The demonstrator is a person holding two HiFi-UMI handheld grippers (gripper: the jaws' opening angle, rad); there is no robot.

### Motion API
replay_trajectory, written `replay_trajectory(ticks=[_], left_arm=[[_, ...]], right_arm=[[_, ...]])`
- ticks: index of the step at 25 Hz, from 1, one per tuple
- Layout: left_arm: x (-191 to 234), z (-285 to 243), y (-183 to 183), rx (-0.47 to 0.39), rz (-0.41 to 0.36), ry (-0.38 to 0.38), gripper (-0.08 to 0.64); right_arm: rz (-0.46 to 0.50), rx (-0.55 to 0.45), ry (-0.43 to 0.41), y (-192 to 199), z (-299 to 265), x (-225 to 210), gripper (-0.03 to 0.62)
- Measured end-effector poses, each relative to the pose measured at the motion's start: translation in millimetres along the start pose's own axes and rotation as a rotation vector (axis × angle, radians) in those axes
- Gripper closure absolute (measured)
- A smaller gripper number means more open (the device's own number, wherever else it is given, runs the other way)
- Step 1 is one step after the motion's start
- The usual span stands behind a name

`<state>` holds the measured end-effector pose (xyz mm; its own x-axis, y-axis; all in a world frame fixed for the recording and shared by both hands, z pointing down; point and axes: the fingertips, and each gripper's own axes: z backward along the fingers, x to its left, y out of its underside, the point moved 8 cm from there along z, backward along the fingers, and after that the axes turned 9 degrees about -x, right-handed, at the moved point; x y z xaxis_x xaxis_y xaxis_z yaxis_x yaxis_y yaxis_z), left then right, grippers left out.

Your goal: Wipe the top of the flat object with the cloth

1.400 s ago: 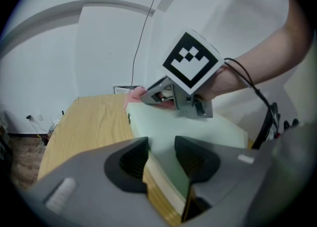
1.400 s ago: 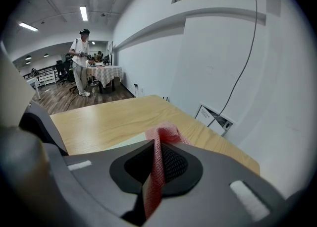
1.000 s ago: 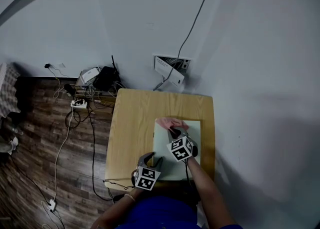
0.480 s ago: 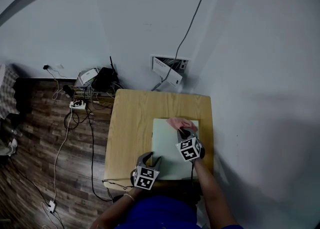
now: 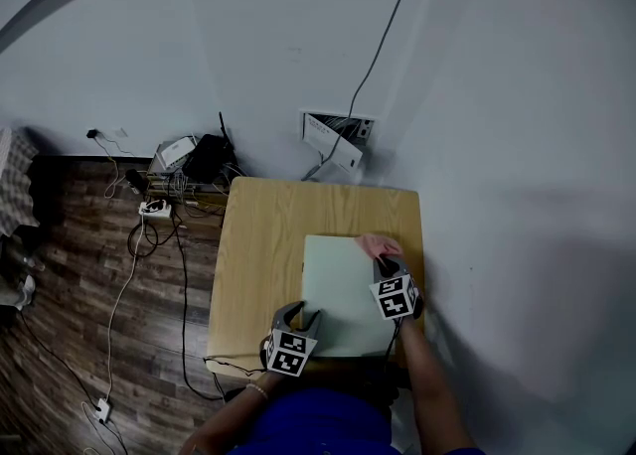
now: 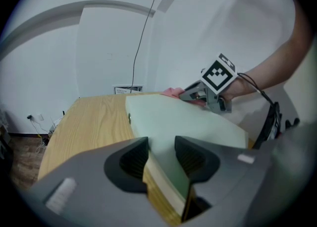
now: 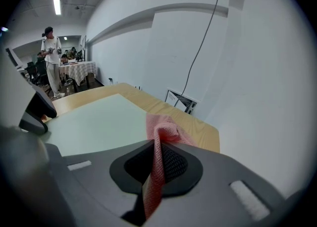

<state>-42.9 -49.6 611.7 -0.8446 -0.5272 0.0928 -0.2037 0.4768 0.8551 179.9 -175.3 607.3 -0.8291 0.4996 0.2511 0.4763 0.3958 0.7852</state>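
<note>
A pale green flat board (image 5: 338, 289) lies on the right half of a wooden table (image 5: 263, 244). My left gripper (image 5: 298, 322) clamps the board's near left corner; in the left gripper view the board (image 6: 183, 122) sits edge-on between the two pads of the left gripper (image 6: 161, 159). My right gripper (image 5: 386, 266) is shut on a pink mesh cloth (image 5: 378, 244) and presses it on the board's far right corner. In the right gripper view the cloth (image 7: 161, 132) runs up between the closed jaws of that gripper (image 7: 156, 164) and bunches on the board (image 7: 94, 122).
The wall stands close behind and to the right of the table. A white wall box (image 5: 338, 135) with a hanging cable sits behind it. Cables, a power strip (image 5: 157, 207) and a black device (image 5: 209, 155) lie on the floor at left. A person (image 7: 51, 47) stands far off.
My right gripper has slid the pink cloth to the right along the board's far edge, from near its middle to the far right corner. The left gripper has stayed put.
</note>
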Motion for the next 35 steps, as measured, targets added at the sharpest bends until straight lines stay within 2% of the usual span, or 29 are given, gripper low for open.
replay_trajectory(ticks=[4,21,24,27,30,35], left_arm=[[-0.1,0.4,-0.4,0.000,0.003,-0.001,0.390],[0.3,0.7,-1.0,-0.005,0.002,-0.003,0.390],[1.3,1.1,-0.2,-0.003,0.007,-0.002,0.390],[1.5,1.6,-0.5,-0.003,0.007,-0.002,0.390],[1.4,1.5,-1.2,-0.005,0.009,-0.004,0.390],[1.2,1.6,-1.6,-0.004,0.009,-0.004,0.390]], right_arm=[[-0.043,-0.007,0.027,5.8,3.9,-7.3,0.575],[-0.029,-0.006,0.035,5.7,3.3,-6.6,0.576],[-0.065,-0.015,0.045,4.9,6.1,-6.8,0.575],[-0.152,-0.103,0.073,-9.2,20.5,-9.4,0.576],[-0.182,-0.216,0.065,-30.7,39.6,-9.3,0.577],[-0.133,-0.337,-0.055,-62.9,68.2,12.0,0.577]])
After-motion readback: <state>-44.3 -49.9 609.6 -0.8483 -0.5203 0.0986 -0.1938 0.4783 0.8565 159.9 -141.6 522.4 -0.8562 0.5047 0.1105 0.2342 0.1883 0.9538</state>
